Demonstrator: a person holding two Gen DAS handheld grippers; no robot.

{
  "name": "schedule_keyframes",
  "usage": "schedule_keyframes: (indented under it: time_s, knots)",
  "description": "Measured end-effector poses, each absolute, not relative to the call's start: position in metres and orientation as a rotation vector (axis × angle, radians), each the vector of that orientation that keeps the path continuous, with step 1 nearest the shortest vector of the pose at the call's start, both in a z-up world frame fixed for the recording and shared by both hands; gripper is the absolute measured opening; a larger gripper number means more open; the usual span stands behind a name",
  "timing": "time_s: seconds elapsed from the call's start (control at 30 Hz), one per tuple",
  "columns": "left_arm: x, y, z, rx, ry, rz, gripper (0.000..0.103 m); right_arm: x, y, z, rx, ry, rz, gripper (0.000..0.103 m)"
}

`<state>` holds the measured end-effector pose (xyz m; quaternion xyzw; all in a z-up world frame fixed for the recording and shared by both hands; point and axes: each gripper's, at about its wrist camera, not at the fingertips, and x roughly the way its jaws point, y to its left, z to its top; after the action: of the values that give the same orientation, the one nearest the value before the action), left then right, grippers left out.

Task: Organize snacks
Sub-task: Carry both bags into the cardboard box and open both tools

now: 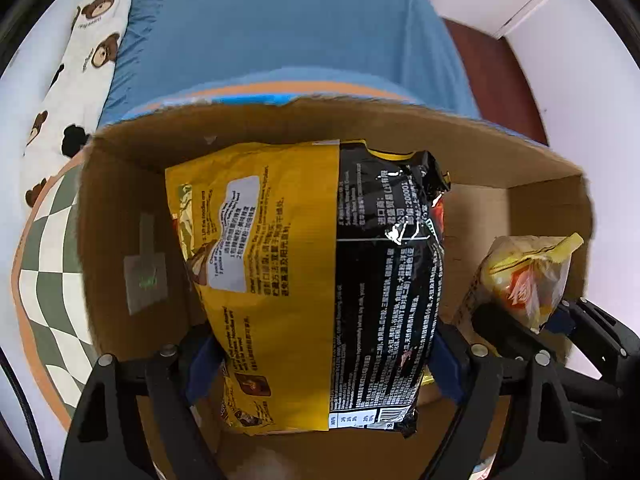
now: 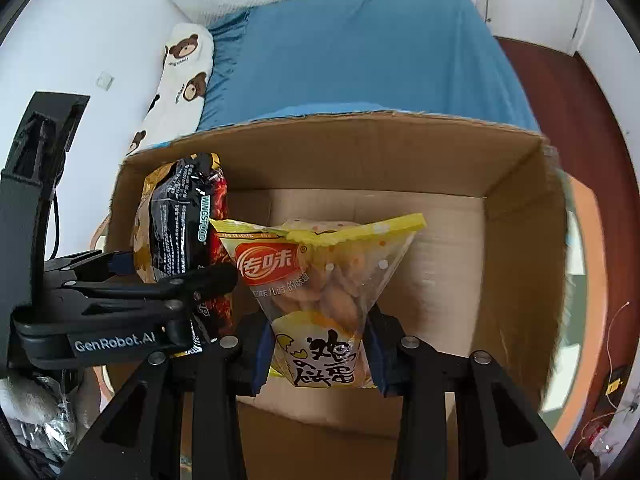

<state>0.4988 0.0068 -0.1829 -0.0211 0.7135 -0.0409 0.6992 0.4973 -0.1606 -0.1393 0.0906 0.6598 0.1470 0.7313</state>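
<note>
A large yellow-and-black noodle pack (image 1: 304,260) hangs over the left part of an open cardboard box (image 1: 360,128), with my left gripper (image 1: 320,360) shut on its lower half, blue pads against both sides. In the right wrist view the same pack (image 2: 176,232) shows at the box's (image 2: 400,160) left end, held by the left gripper (image 2: 168,270). My right gripper (image 2: 320,352) is shut on a clear yellow bag of egg biscuits (image 2: 320,280) above the box's middle. That bag (image 1: 528,276) and the right gripper (image 1: 532,316) appear at the right edge of the left wrist view.
Beyond the box lies a bed with a blue sheet (image 2: 360,60) and a bear-print pillow (image 2: 180,76). The box stands on a green-and-white checked rug (image 1: 52,248). Dark wooden floor (image 2: 560,92) lies to the right. The box floor under the biscuit bag is bare cardboard.
</note>
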Motion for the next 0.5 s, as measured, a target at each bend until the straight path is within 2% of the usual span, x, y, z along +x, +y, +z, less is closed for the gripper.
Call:
schedule_keyframes:
  time_s: [0.07,0.1,0.13,0.5]
  knots:
    - [0.5,0.006,-0.189,-0.036,1.599,-0.076,0.087,0.507,-0.163,-0.155,0.196,1.489,0.309,0.065]
    - [0.499,0.007,-0.192,-0.05,1.605,-0.074,0.087,0.512,-0.162,-0.162,0.165,1.484,0.287,0.08]
    - [0.498,0.008,-0.193,-0.067,1.607,-0.083,0.088,0.513,-0.162,-0.165,0.142,1.471,0.277,0.086]
    - [0.478,0.005,-0.171,-0.084,1.523,-0.084,0.089,0.499,-0.179,-0.179,0.171,1.482,0.24,0.086]
